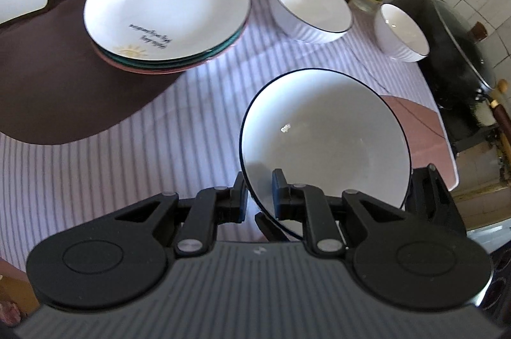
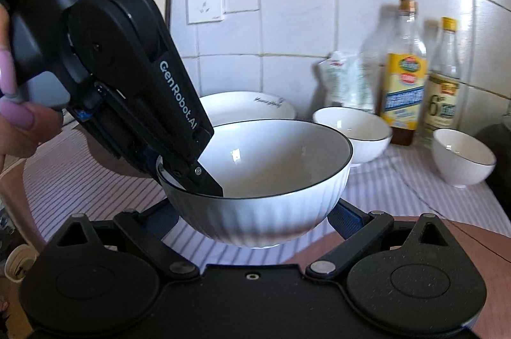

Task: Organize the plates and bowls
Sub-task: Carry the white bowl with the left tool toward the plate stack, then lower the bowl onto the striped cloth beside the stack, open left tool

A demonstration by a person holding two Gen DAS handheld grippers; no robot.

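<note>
Left gripper (image 1: 259,195): clamped on the near rim of the large bowl (image 1: 325,147), one finger inside, one outside.
Right gripper (image 2: 255,219): jaws spread wide to either side of the same bowl's base; whether the pads press on it I cannot tell.
Held bowl: white, ribbed outside, thin dark rim, empty; it appears lifted clear of the striped cloth (image 1: 127,173).
Left to do: two smaller matching bowls (image 1: 311,8) (image 1: 400,32) stand apart farther back on the cloth, not yet nested, by my reading.
Done: the plate stack (image 1: 166,11), white on green on pink, sits gathered at the far left.
Progress: plates look sorted; bowls are under way.
Beyond: bottles (image 2: 405,70) along the tiled wall.
</note>
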